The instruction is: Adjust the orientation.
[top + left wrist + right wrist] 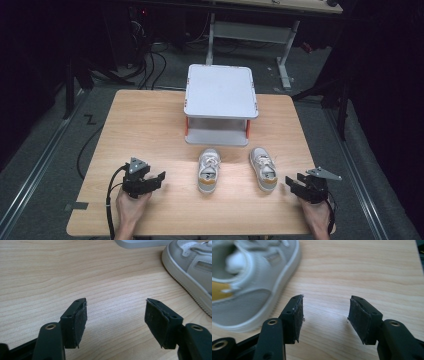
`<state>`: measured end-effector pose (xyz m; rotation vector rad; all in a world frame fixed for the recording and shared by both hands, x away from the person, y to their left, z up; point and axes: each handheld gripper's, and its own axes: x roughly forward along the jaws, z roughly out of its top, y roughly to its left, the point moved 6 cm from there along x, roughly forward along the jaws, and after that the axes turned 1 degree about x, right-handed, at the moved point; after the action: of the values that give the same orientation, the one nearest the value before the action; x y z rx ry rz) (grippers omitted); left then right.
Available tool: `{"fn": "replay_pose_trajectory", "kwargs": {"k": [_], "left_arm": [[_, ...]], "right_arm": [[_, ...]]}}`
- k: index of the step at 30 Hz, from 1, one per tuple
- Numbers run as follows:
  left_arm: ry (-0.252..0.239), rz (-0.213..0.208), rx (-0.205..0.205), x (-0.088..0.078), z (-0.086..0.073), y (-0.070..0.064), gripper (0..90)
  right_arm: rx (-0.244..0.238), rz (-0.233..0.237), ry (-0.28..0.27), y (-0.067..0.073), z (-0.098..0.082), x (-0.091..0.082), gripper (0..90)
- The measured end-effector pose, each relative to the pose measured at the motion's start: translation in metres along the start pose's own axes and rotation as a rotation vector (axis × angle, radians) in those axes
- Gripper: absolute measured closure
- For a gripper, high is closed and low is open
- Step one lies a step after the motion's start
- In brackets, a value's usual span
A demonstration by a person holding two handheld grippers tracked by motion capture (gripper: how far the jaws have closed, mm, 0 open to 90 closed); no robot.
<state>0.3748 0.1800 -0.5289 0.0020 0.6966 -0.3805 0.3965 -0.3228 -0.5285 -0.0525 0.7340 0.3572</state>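
High view: both claws, left [159, 178] and right [291, 182], gape empty flanking two shoes [209, 170].

Grey two-tier stand [221, 91] at far edge of wooden table [145, 125].

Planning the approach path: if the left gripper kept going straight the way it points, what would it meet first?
Probably bare table first: the left gripper, jaws open with nothing between them, points slightly down at the wood. The left shoe lies to the right of that line, so it would likely miss it, though depth is unclear.
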Motion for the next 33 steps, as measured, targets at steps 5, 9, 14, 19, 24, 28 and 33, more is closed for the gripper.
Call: {"fn": "replay_pose_trajectory", "kwargs": {"k": [5,9,14,19,24,28,33], "left_arm": [[0.026,0.036,0.042,0.007,-0.003,-0.001,34.1],[0.048,0.058,0.060,0.011,-0.005,-0.001,33.4],[0.061,0.074,0.080,0.015,-0.007,-0.002,33.0],[0.054,0.089,0.101,0.019,-0.007,-0.003,31.9],[0.040,0.096,0.096,0.020,-0.007,-0.004,30.6],[0.040,0.096,0.096,0.020,-0.007,-0.004,30.5],[0.040,0.096,0.095,0.020,-0.007,-0.004,30.3]], "right_arm": [[-0.042,0.048,-0.051,0.011,0.015,-0.010,47.4],[-0.063,0.095,-0.076,0.023,0.029,-0.019,51.1],[-0.104,0.140,-0.061,0.040,0.044,-0.021,54.4],[-0.155,0.149,-0.032,0.050,0.053,-0.012,55.3],[-0.196,0.139,0.015,0.057,0.058,0.002,55.7],[-0.211,0.105,0.054,0.058,0.057,0.014,56.3],[-0.231,0.051,0.065,0.061,0.057,0.016,70.3]]}}
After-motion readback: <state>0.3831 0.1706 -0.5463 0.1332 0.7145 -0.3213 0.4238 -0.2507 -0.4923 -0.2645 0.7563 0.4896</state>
